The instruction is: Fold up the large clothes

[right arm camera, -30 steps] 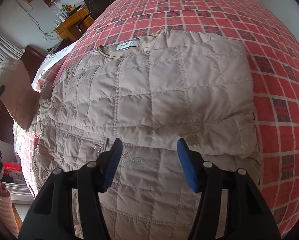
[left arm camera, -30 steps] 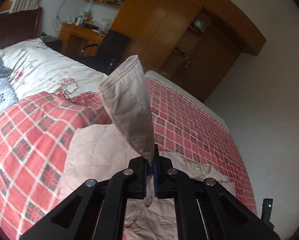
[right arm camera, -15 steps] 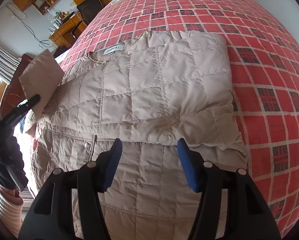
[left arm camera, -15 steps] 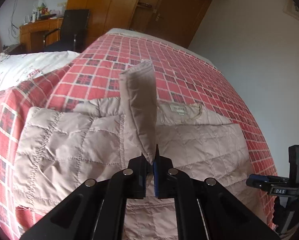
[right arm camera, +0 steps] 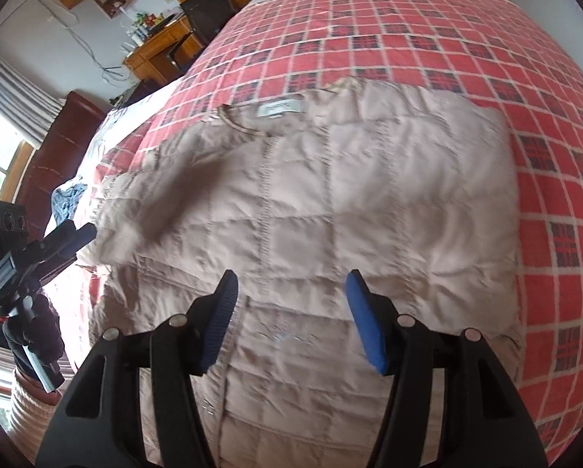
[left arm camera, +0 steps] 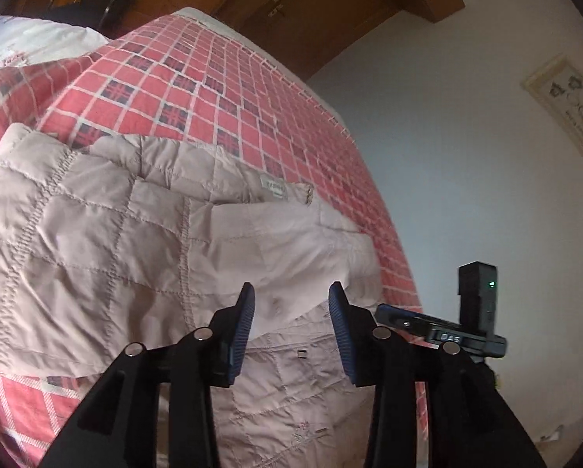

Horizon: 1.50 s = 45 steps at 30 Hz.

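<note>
Left gripper point(left arm camera: 291, 308): blue-padded jaws apart, empty, above the folded-over sleeve point(left arm camera: 315, 249) of a beige quilted jacket point(left arm camera: 96, 241). Right gripper point(right arm camera: 289, 300): jaws likewise apart, empty, over the jacket's midsection. Jacket: lies flat on a red plaid bedspread point(right arm camera: 428, 31), collar label point(right arm camera: 279, 108) toward the far side, both sleeves folded across the body.

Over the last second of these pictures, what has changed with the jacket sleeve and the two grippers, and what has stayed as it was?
The left gripper swung the pinched sleeve across the quilted jacket, then opened and let it go; the sleeve now lies folded over the jacket's front. The right gripper stayed open above the jacket, holding nothing. The jacket stayed spread on the red plaid bedspread.
</note>
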Available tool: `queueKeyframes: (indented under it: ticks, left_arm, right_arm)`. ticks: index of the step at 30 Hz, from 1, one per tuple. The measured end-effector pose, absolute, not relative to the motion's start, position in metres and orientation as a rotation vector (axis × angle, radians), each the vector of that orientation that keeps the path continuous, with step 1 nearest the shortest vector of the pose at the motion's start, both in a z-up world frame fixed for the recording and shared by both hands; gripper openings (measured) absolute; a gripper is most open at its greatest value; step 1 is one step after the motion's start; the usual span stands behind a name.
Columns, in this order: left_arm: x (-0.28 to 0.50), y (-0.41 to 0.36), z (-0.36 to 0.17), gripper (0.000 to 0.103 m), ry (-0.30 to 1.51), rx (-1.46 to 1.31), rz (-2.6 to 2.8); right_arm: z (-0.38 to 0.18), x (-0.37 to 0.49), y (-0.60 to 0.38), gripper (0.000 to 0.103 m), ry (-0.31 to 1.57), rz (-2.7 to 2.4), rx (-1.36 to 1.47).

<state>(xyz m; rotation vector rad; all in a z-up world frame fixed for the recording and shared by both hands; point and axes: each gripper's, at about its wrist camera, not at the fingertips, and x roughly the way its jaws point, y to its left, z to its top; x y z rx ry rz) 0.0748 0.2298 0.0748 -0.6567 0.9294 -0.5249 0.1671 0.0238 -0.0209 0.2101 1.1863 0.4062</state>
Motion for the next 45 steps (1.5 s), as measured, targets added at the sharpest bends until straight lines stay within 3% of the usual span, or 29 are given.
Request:
queueKeyframes:
  ticks: [7,12,15,16,19,20,21,27,36,45]
  left_arm:
    - [0.081,0.280,0.055,0.041,0.997,-0.571,-0.175]
    - [0.087,0.295,0.012,0.040,1.088,-0.661,-0.139]
    - [0.090,0.295,0.013,0.040,1.089,-0.681,-0.142]
    - [0.090,0.296,0.017,0.040,1.079,-0.690,-0.144]
    - [0.084,0.304,0.036,0.040,1.006,-0.716,-0.137]
    - [0.082,0.308,0.040,0.040,0.984,-0.721,-0.127]
    - [0.080,0.312,0.044,0.040,0.964,-0.726,-0.113]
    - [0.078,0.323,0.065,0.040,0.894,-0.711,-0.082]
    - [0.092,0.271,0.071,0.040,0.932,-0.582,-0.195]
    - [0.111,0.221,0.044,0.040,1.061,-0.429,-0.176]
  right_arm:
    - [-0.026,0.199,0.074,0.059,1.256,0.540,0.272]
    - [-0.048,0.217,0.111,0.059,1.343,0.580,0.295]
    - [-0.061,0.223,0.132,0.057,1.376,0.591,0.267]
    - [-0.064,0.224,0.137,0.054,1.381,0.595,0.261]
    - [-0.070,0.226,0.145,0.029,1.391,0.605,0.242]
    - [-0.069,0.226,0.144,0.013,1.388,0.621,0.255]
    - [-0.064,0.225,0.141,0.010,1.378,0.649,0.289]
    - [-0.017,0.220,0.096,0.008,1.250,0.647,0.357]
    - [0.031,0.212,-0.015,0.006,1.107,0.449,0.388]
    - [-0.003,0.204,-0.071,0.006,1.135,0.303,0.405]
